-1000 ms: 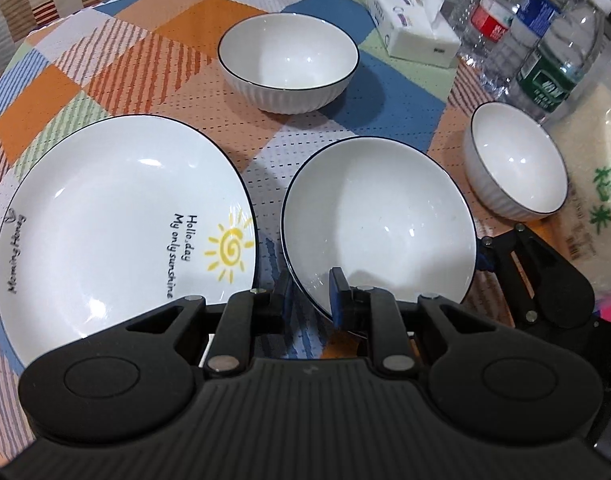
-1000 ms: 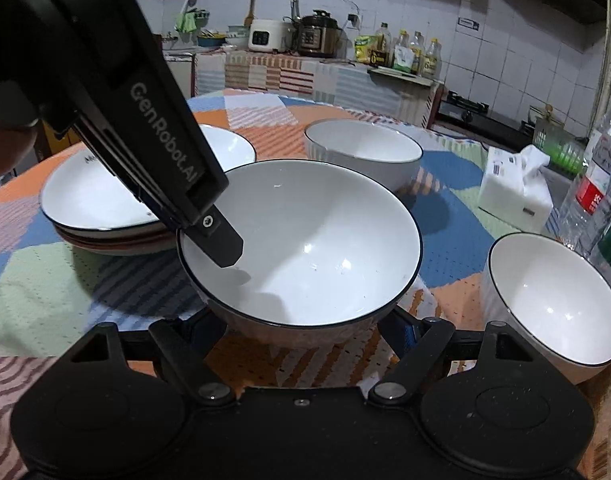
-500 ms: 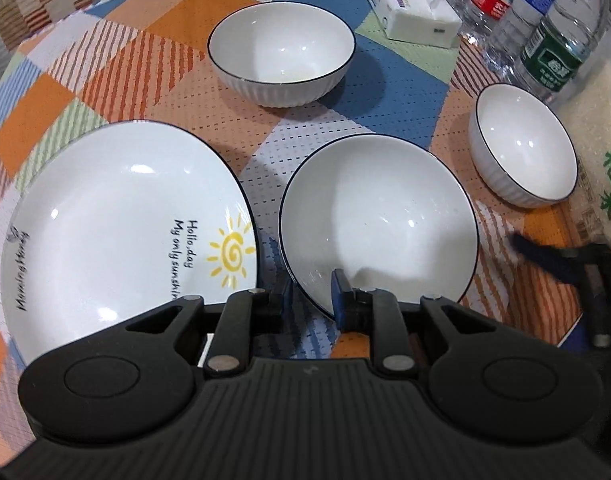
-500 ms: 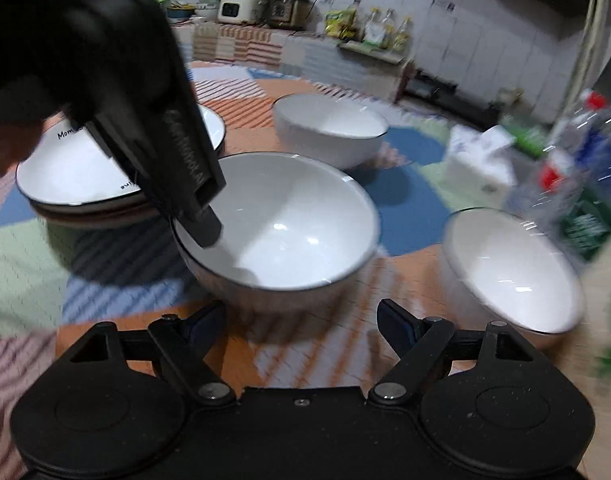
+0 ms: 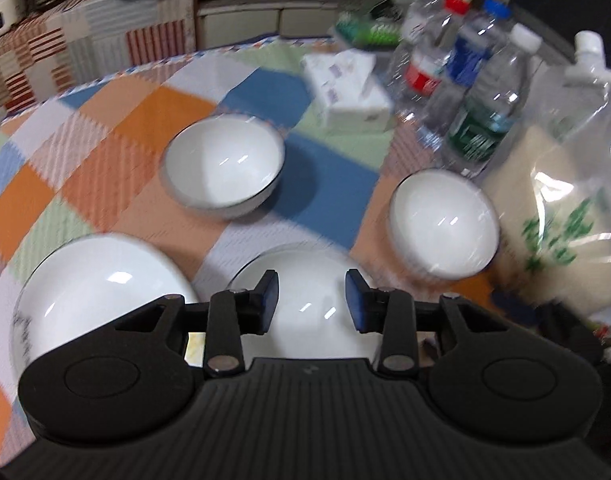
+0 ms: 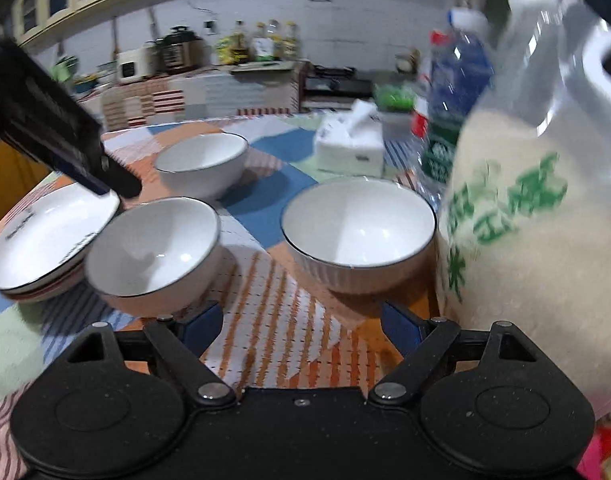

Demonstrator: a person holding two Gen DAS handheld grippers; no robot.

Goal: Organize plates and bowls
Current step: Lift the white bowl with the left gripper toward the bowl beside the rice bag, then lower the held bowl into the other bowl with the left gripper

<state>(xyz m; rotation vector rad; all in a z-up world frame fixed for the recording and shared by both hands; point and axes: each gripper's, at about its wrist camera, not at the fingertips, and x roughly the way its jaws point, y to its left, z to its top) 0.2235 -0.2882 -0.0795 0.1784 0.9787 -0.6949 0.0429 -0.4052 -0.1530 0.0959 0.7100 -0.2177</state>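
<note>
White bowl (image 5: 305, 300) sits just beyond the open, empty left hand-held gripper (image 5: 310, 306).

The left gripper (image 5: 310, 300) has its 2 blue-padded fingers parted, with nothing between the pads. In the right wrist view it reaches in from the upper left (only a dark arm and a blue-edged tip show). The right gripper (image 6: 301, 326) has its 2 fingers spread wide and holds nothing. Both sit low and point forward. Each picture is motion-blurred.
</note>
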